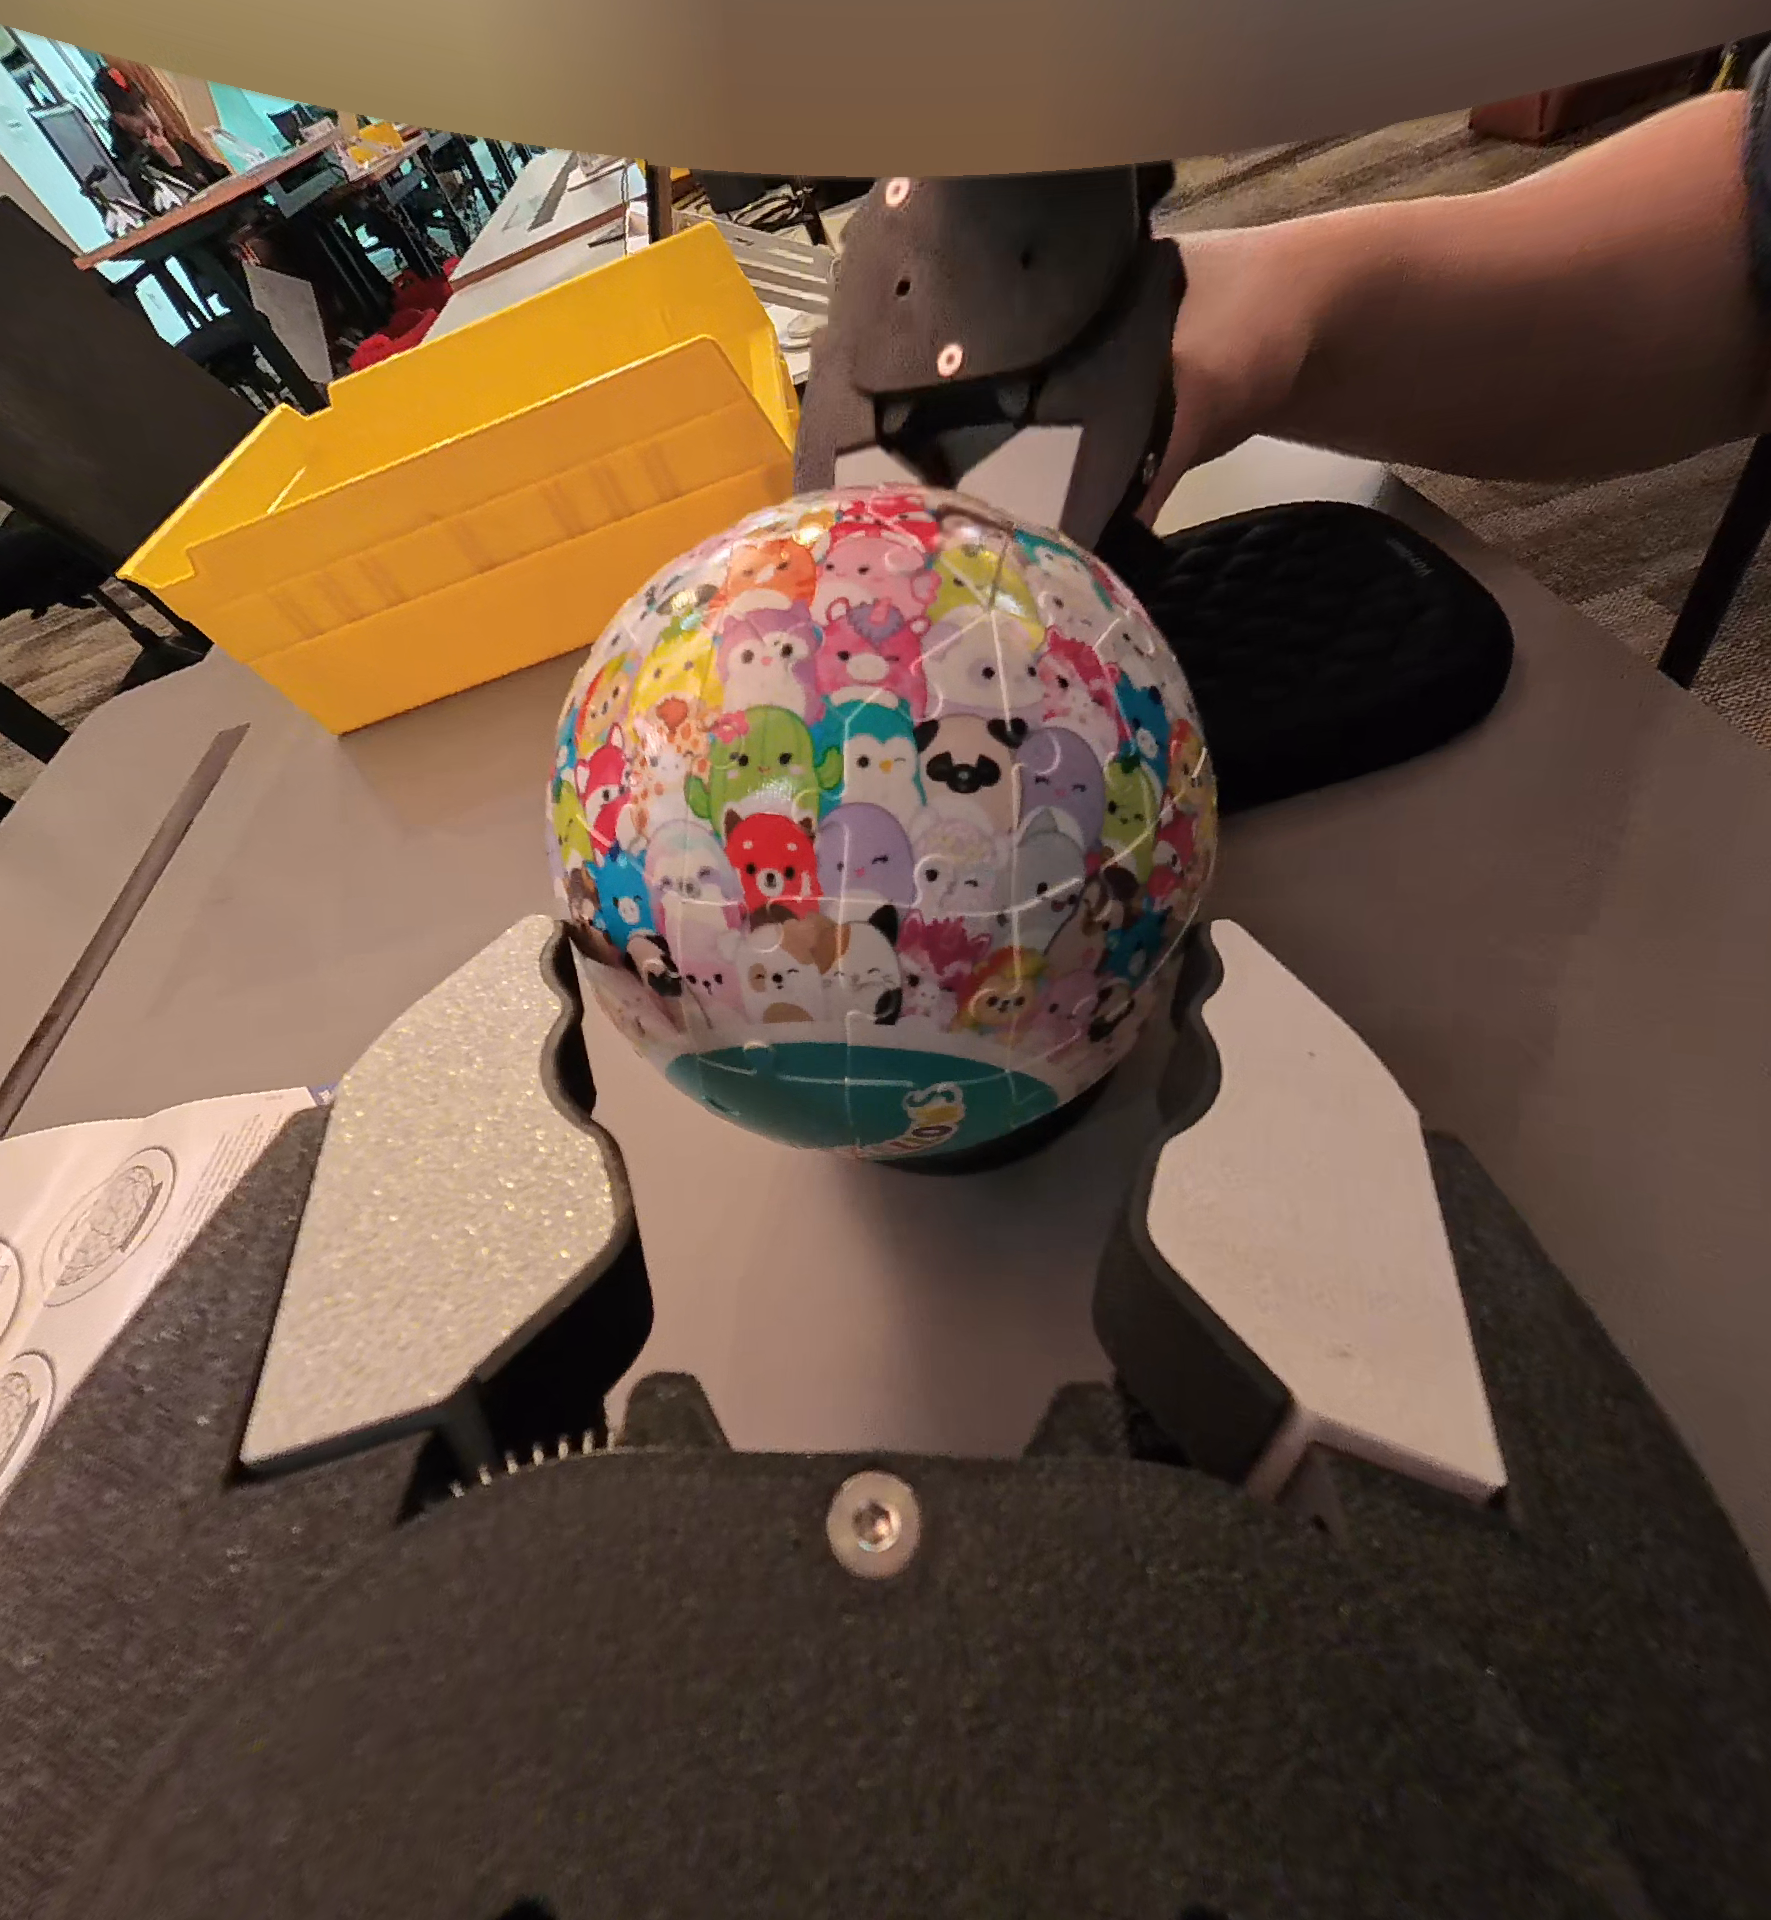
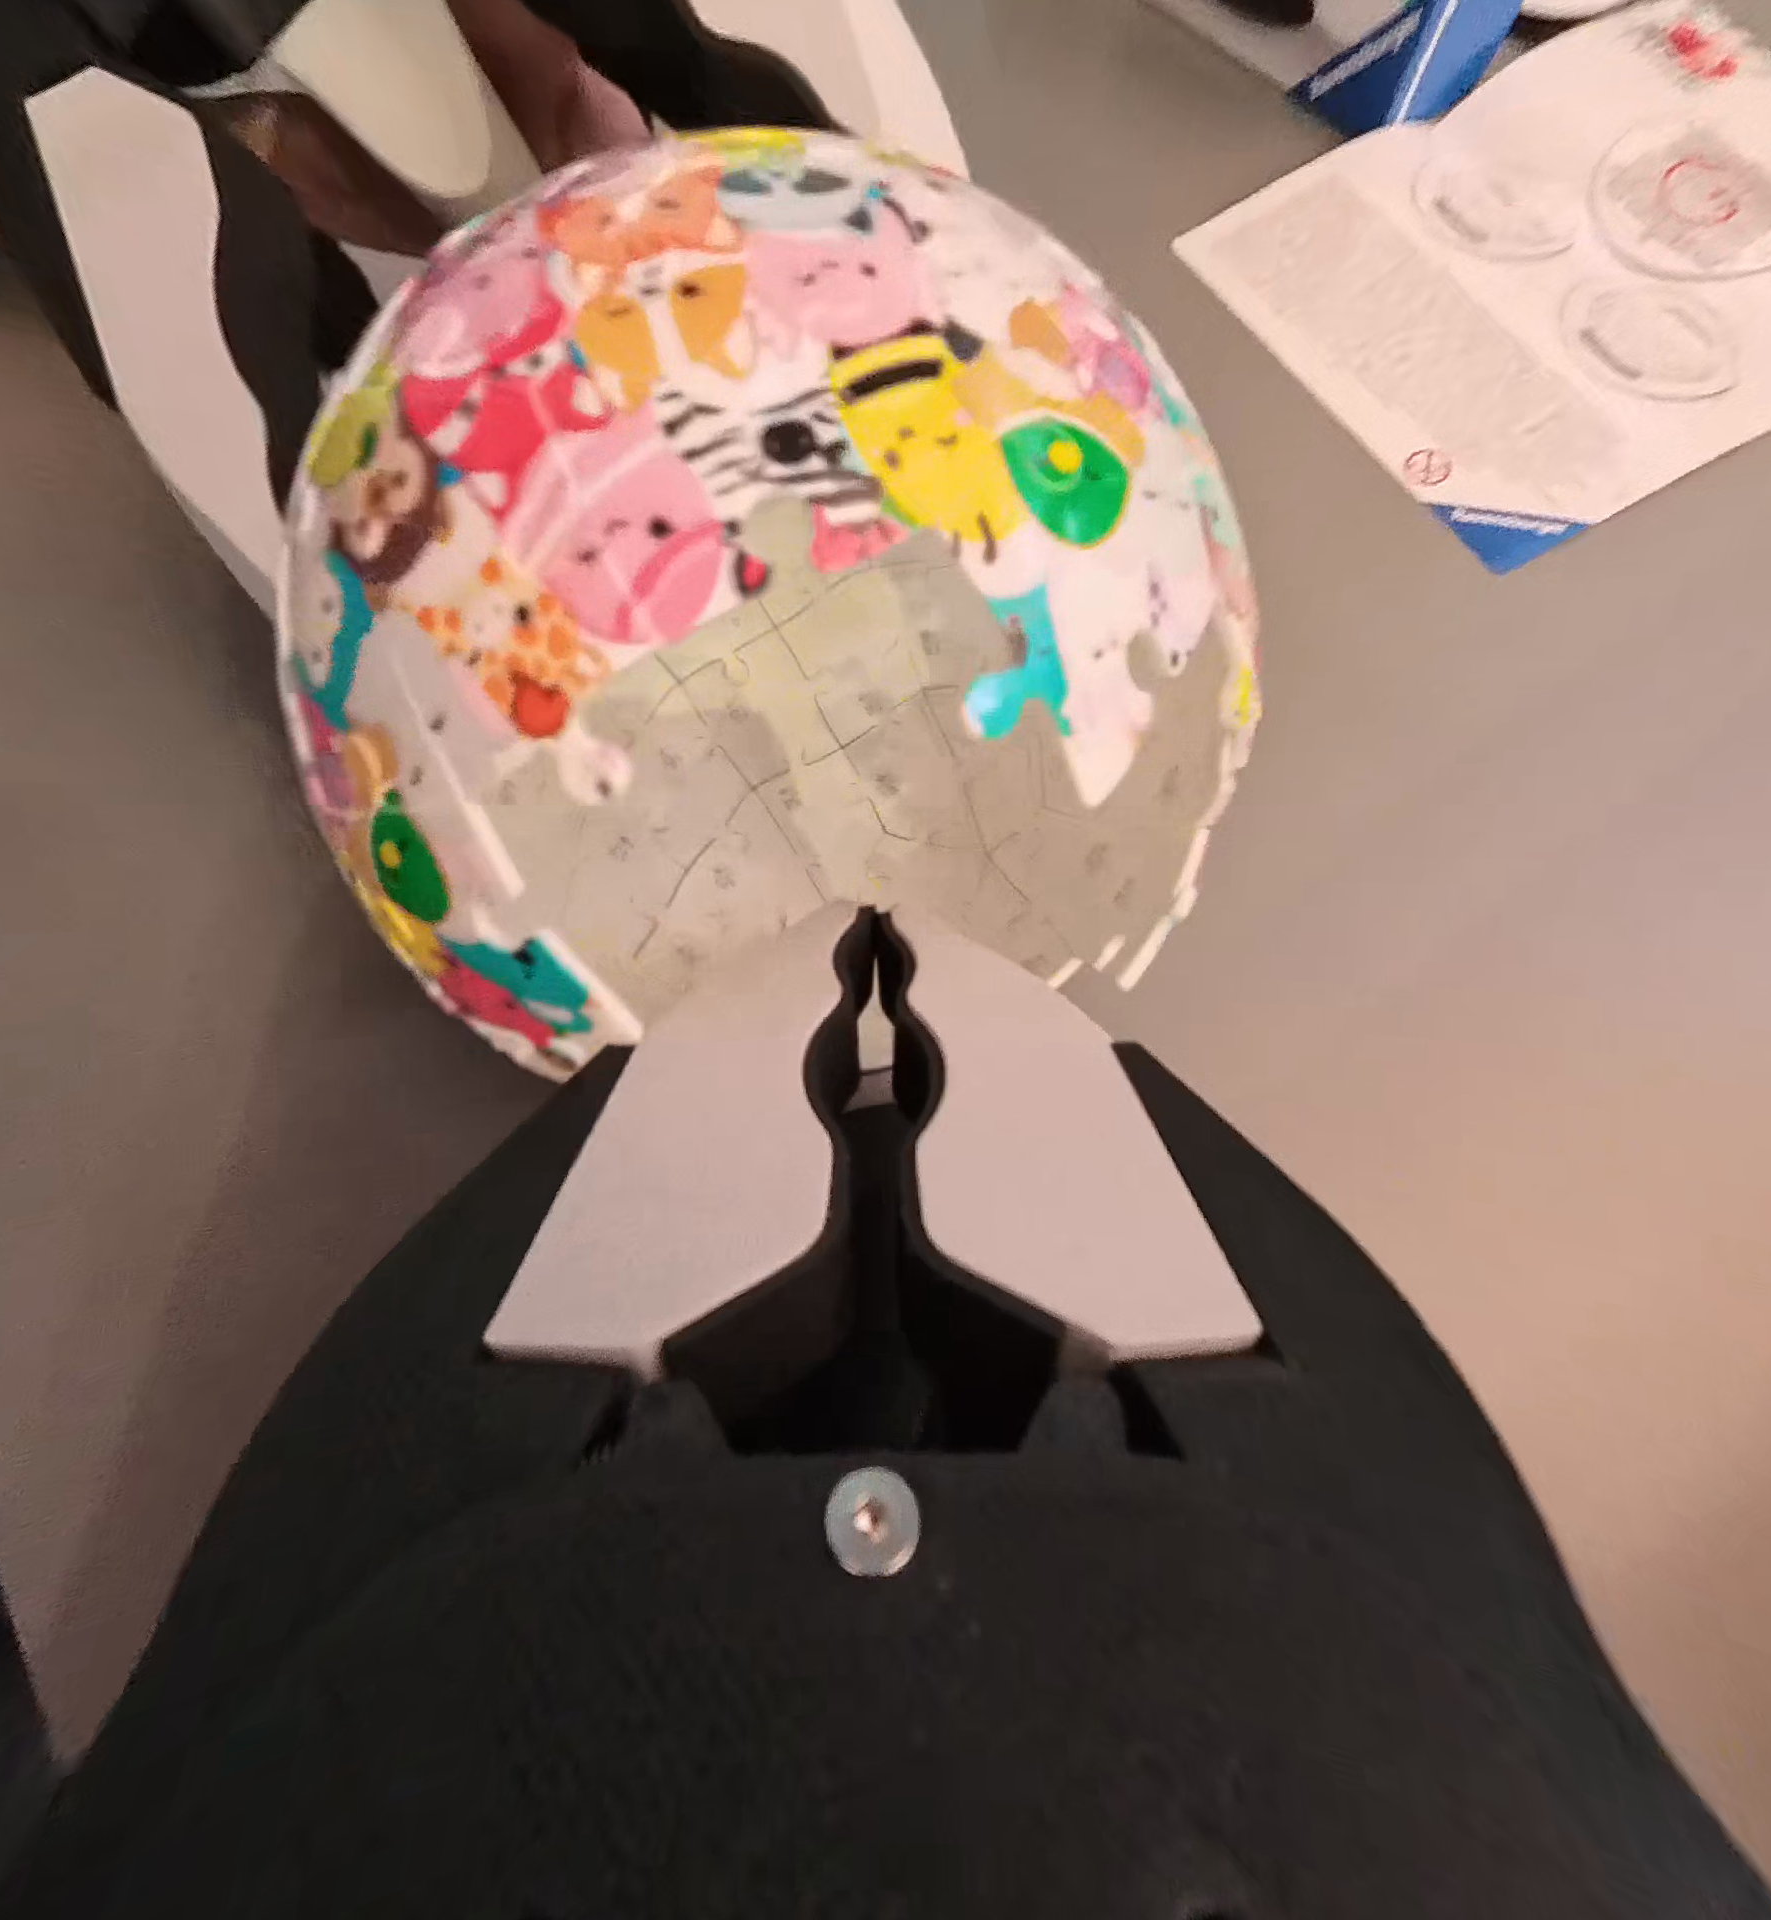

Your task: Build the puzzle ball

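Observation:
The puzzle ball (image 1: pixel 886 800) is a sphere covered in colourful cartoon animals, resting on a dark base on the grey table (image 1: pixel 341 883). My left gripper (image 1: pixel 881 966) holds it low down, one finger pressed on each side. In the right wrist view the ball (image 2: pixel 715 436) has a wide gap on its near side that shows the grey inner faces of the pieces. My right gripper (image 2: pixel 876 925) is shut, its tips at the lower rim of that gap; nothing shows between them. It also shows behind the ball's top in the left wrist view (image 1: pixel 964 457).
A yellow bin (image 1: pixel 507 499) stands behind the ball on the left, a black cushion (image 1: pixel 1328 644) behind on the right. An instruction sheet (image 2: pixel 1546 270) lies beside my left gripper, with a blue box (image 2: pixel 1411 52) past it. A person's forearm (image 1: pixel 1432 312) holds the right gripper. Across from one pair of fingers to the other is roughly 7 cm.

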A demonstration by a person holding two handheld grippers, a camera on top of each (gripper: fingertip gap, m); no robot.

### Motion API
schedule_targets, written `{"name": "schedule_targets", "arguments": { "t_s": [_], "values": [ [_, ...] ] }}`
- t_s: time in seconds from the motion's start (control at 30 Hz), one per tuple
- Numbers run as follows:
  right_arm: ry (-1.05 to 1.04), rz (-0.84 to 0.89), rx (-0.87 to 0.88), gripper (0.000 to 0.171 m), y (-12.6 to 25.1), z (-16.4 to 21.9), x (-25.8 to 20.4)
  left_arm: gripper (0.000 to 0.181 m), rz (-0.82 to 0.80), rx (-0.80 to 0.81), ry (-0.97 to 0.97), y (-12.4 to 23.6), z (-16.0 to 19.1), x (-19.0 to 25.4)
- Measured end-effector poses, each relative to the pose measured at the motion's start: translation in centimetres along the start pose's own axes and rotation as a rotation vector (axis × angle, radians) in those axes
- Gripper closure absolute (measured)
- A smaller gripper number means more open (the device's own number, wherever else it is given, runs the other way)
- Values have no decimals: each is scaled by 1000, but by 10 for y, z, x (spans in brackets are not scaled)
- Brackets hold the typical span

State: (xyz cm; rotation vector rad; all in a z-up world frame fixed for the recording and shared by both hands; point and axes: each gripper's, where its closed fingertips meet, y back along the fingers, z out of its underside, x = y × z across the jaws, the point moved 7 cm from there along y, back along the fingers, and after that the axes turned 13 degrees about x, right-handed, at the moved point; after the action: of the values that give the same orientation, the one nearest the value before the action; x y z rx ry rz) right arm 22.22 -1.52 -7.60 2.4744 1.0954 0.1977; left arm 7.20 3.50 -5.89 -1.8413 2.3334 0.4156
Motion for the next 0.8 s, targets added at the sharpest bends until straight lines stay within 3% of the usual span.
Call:
{"name": "schedule_targets", "arguments": {
  "t_s": [0.2, 0.37, 0.8],
  "values": [
    [-62, -84, -62, 170, -10, 5, 9, 74, 2, 12, 11, 0, 1, -1],
    [6, -135, -110, 169, -15, 6, 9, 75, 4, 15, 20, 0, 1, -2],
    [113, -82, -194, 169, -20, 11, 8, 76, -3, 27, 26, -1, -2, -1]
  ]
}}
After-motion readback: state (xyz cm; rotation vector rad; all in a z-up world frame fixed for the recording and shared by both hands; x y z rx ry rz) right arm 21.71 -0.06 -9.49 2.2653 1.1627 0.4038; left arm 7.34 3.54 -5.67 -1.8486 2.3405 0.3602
